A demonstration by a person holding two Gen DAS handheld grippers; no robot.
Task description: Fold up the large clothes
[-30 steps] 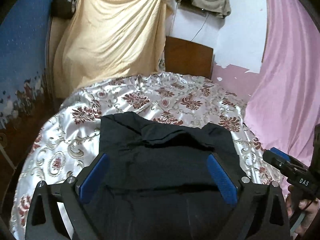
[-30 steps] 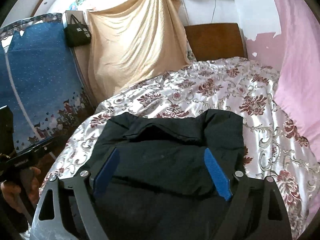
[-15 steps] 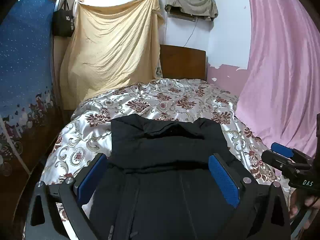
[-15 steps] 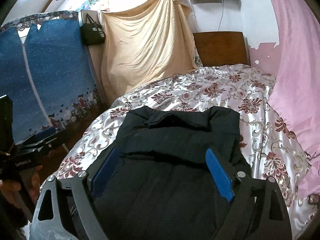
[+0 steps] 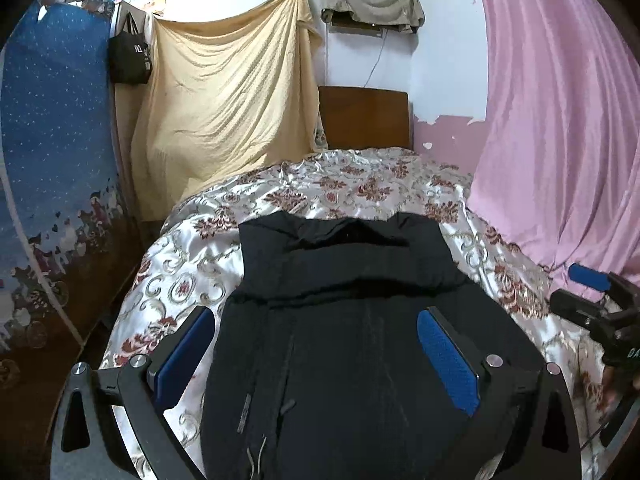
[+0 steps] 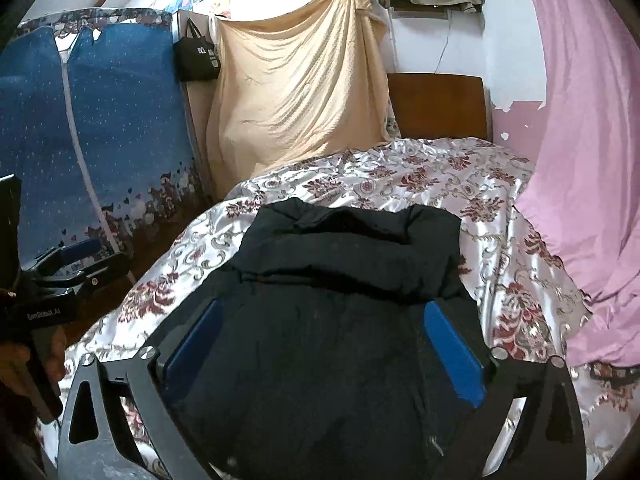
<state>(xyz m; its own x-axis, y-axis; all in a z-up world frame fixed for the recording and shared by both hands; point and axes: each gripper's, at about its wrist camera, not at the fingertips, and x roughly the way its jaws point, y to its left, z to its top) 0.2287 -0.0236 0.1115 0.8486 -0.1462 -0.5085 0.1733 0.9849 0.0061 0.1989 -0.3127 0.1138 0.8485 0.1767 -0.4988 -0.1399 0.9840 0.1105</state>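
Two grippers up over the bed, both w/ jaws spread wide and nothing pinched between them. Left gripper (image 5: 316, 344) hangs above the near part of the black garment (image 5: 352, 320); right gripper (image 6: 320, 340) does the same from its side. In each wrist view the blue pads (image 5: 448, 360) frame the cloth but don't close on it, far as I can tell.

Garment's lying on the floral bedspread (image 5: 192, 256), roughly centred, near end running out of view toward the person. Far end looks doubled over: there's a clear horizontal ridge across it, collar or hood bunched at the top. A zip or drawcord shows near the bottom in the left view. Looks like a jacket or hoodie, can't say which.

Step-wise, I'd judge we're between folds: one fold across the top seems laid, hands free, sizing up the next grab. Maybe halfway thru, hard to be sure w/ the near hem hidden.

Next move prob calls for both grippers dropping to the near edge or the two side edges, pinching all layers, not just the top one, then carrying the cloth evenly toward the ridge. Both need to lift together or the thing skews. Satin cover looks slippery, so the bundle could slide when tugged.

Pink curtain (image 5: 560, 140) hangs close on the right side, near that edge of the bed.
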